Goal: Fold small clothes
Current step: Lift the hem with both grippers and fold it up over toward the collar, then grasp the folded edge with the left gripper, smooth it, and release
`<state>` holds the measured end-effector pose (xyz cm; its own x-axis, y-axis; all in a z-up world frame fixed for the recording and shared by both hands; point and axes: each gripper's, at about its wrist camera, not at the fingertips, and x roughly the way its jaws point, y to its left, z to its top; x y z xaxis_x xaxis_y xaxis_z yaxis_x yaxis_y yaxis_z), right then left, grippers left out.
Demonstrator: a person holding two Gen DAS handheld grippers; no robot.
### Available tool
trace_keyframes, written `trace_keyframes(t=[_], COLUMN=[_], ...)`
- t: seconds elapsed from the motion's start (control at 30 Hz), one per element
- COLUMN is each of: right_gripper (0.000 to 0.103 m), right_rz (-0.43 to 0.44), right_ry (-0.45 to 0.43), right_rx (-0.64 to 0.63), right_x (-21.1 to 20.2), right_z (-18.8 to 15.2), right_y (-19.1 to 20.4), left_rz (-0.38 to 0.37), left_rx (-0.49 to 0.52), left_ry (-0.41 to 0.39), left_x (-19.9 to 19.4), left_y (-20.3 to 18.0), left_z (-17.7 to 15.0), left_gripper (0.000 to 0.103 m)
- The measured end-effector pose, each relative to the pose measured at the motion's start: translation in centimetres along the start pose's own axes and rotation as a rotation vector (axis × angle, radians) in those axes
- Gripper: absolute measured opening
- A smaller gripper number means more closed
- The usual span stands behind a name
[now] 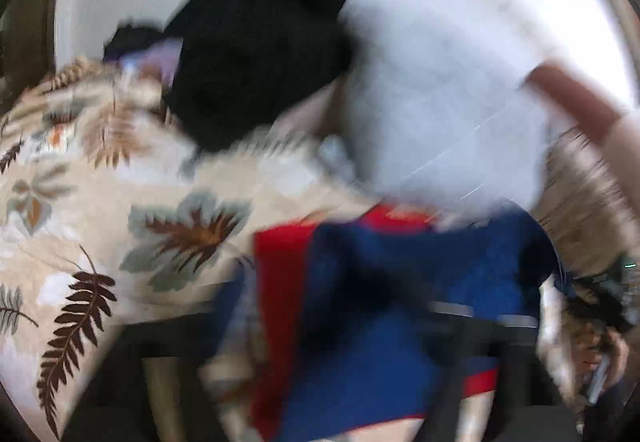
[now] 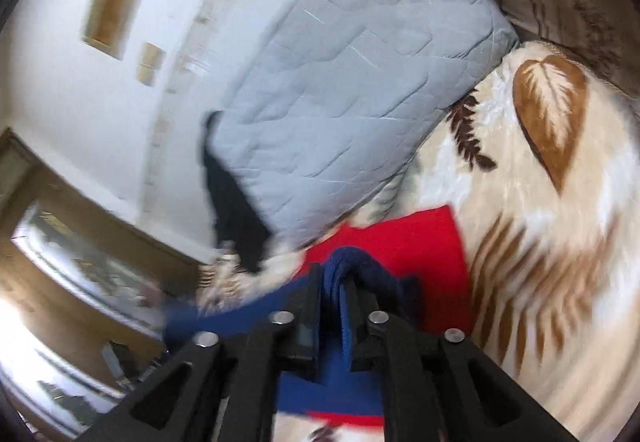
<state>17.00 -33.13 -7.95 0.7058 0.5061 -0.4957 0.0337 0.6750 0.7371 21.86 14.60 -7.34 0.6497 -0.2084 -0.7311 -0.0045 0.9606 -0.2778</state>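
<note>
Blue and red garment (image 2: 340, 282) bunched, blue fold pinched between right gripper (image 2: 334, 308) fingers, running away from camera toward grey quilted pillow (image 2: 340, 81). Red part spread flat on leaf-print blanket (image 2: 540, 242). Left gripper (image 1: 384, 322) blurred over same garment; finger spread unclear. Black clothing (image 1: 256, 57) heaped beyond.

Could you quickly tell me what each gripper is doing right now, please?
Left gripper: too blurred to tell.
Right gripper: closed on the blue cloth.
</note>
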Motion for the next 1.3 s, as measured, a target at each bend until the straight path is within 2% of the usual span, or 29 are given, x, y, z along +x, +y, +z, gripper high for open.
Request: trace_keyframes(t=[0.03, 0.07, 0.1, 0.13, 0.2, 0.27, 0.37, 0.43, 0.5, 0.53, 0.57, 0.63, 0.67, 0.7, 0.73, 0.77, 0.8, 0.87, 0.93, 1.0, 1.07, 1.13, 1.17, 1.23, 1.27, 1.3], right_gripper=[0.068, 0.077, 0.077, 0.077, 0.077, 0.077, 0.077, 0.077, 0.077, 0.077, 0.077, 0.077, 0.076, 0.076, 0.07, 0.061, 0.019, 0.013, 0.012, 0.009, 0.009, 0.009, 0.012, 0.017, 0.03, 0.031], right_rz=[-0.06, -0.117, -0.121, -0.11, -0.082, -0.067, -0.057, -0.025, -0.067, -0.075, -0.083, -0.114, -0.129, -0.152, -0.162, -0.19, -0.22, -0.233, -0.226, -0.192, -0.176, -0.191, -0.195, -0.234, -0.264, -0.285], right_ry=[0.008, -0.004, -0.01, -0.009, 0.001, 0.04, 0.124, 0.148, 0.146, 0.125, 0.1, 0.049, 0.027, -0.008, -0.04, -0.062, -0.059, -0.008, -0.004, -0.047, -0.059, -0.034, -0.012, 0.043, 0.084, 0.13], right_rx=[0.01, 0.038, 0.059, 0.07, 0.071, 0.084, 0.137, 0.19, 0.208, 0.2, 0.21, 0.299, 0.325, 0.371, 0.408, 0.403, 0.384, 0.397, 0.341, 0.221, 0.161, 0.127, 0.133, 0.136, 0.158, 0.215], right_x=[1.1, 1.6, 1.5, 0.8, -1.0, -2.3, -2.3, -0.8, 0.8, 1.5, 2.1, 2.9, 3.1, 3.0, 3.0, 3.1, 3.6, 5.1, 4.3, 1.5, -0.8, -2.0, -2.1, -2.3, -1.8, -1.5], right_z=[0.1, -0.5, -1.4, -2.4, -5.8, -9.3, -14.2, -15.4, -15.6, -15.4, -15.0, -14.3, -14.1, -14.0, -14.0, -13.8, -13.4, -12.8, -11.9, -10.9, -11.0, -12.4, -13.4, -15.9, -16.6, -17.7], right_y=[-0.8, -1.8, -2.6, -3.2, -3.9, -4.1, -3.9, -3.9, -3.6, -3.3, -3.1, -3.4, -3.6, -4.0, -4.4, -4.3, -4.3, -5.0, -3.7, 0.0, 2.1, 2.8, 2.3, -0.5, -2.1, -4.2], left_rz=[0.039, 0.083, 0.092, 0.066, 0.048, 0.009, -0.006, -0.009, 0.006, 0.011, 0.052, 0.091, 0.107, 0.086, 0.063, 0.067, 0.06, 0.038, 0.013, -0.011, 0.005, 0.022, 0.049, 0.078, 0.048, 0.031], left_rx=[-0.007, -0.022, -0.049, -0.082, -0.107, -0.121, -0.154, -0.181, -0.217, -0.233, -0.252, -0.325, -0.335, -0.339, -0.349, -0.359, -0.365, -0.359, -0.334, -0.302, -0.29, -0.267, -0.249, -0.266, -0.313, -0.326], left_ry=[0.029, 0.047, 0.045, 0.022, 0.013, 0.006, 0.038, 0.092, 0.124, 0.134, 0.144, 0.161, 0.156, 0.169, 0.19, 0.197, 0.199, 0.161, 0.102, 0.028, 0.023, 0.055, 0.089, 0.214, 0.215, 0.184], left_x=[1.5, 2.2, 2.0, 1.1, -0.5, -2.4, -2.7, -0.9, 0.7, 1.4, 2.4, 3.6, 3.6, 3.9, 4.1, 3.9, 3.6, 1.5, -1.4, -5.5, -7.1, -7.1, -6.3, -4.0, -3.9, -4.5], left_y=[0.8, 1.6, 2.6, 3.7, 4.9, 5.6, 4.9, 4.0, 3.6, 3.5, 3.6, 4.2, 4.2, 4.2, 4.1, 4.0, 3.9, 3.4, 2.7, 2.1, 2.1, 2.5, 2.8, 4.1, 5.3, 5.9], left_z=[-0.5, -1.0, -2.0, -3.2, -5.3, -8.2, -11.0, -11.7, -11.4, -11.2, -10.8, -10.4, -10.2, -9.8, -9.6, -9.3, -9.0, -8.3, -7.9, -8.3, -9.7, -12.6, -14.2, -16.9, -18.2, -18.3], left_gripper=[0.083, 0.082, 0.082, 0.082, 0.082, 0.082, 0.083, 0.083, 0.083, 0.083, 0.083, 0.079, 0.058, 0.027, 0.025, 0.022, 0.02, 0.017, 0.006, 0.006, 0.006, 0.007, 0.011, 0.011, 0.018, 0.035])
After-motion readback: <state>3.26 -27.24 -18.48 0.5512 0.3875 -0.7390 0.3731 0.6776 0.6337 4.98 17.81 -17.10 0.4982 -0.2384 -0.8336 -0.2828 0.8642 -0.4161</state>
